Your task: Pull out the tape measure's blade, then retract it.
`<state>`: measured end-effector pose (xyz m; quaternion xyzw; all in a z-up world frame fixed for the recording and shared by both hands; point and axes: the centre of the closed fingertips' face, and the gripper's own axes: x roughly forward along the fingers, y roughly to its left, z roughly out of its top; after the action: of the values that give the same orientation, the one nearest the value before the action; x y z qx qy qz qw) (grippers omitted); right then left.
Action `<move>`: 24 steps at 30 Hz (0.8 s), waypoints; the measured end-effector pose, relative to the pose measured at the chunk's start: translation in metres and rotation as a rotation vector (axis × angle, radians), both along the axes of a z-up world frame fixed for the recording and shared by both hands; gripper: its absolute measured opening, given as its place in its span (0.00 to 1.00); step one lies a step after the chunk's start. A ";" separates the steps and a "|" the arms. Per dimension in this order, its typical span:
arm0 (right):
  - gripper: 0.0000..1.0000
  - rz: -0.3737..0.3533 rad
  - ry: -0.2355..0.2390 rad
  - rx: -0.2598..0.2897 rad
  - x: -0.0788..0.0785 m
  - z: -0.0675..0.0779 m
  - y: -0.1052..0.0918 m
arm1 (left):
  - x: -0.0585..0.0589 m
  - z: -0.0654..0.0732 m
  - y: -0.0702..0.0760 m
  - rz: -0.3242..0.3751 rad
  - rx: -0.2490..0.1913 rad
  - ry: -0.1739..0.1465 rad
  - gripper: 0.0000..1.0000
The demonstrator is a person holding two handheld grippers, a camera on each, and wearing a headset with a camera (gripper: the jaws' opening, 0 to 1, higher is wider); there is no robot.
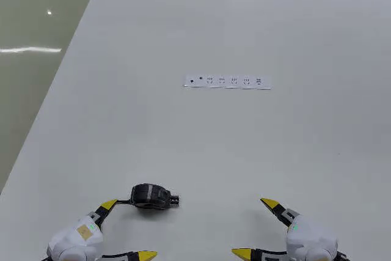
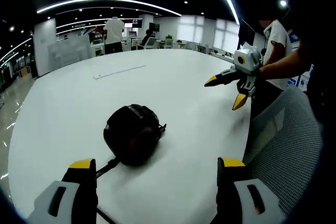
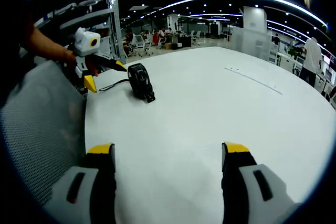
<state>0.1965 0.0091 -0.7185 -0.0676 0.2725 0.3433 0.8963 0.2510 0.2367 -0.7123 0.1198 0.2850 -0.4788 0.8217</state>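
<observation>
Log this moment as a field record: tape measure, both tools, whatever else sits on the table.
tape measure: black, lying on the white table, blade not pulled out
left tool: open, close beside the tape measure, not gripping it
right tool: open, holding nothing, apart from the tape measure
other: white socket strip, farther across the table

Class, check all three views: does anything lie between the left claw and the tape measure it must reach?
Nothing visible does. The tape measure lies just ahead of the open left claw, with bare white table between them. Its own black cord trails toward one finger. The socket strip sits far beyond it.
</observation>
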 end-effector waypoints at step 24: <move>0.96 -0.003 0.014 0.025 -0.008 -0.001 0.000 | 0.000 0.003 0.001 0.007 -0.025 -0.011 1.00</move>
<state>0.1887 0.0088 -0.7190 -0.0536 0.2747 0.3458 0.8956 0.2508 0.2380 -0.7089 0.1109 0.2750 -0.4790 0.8262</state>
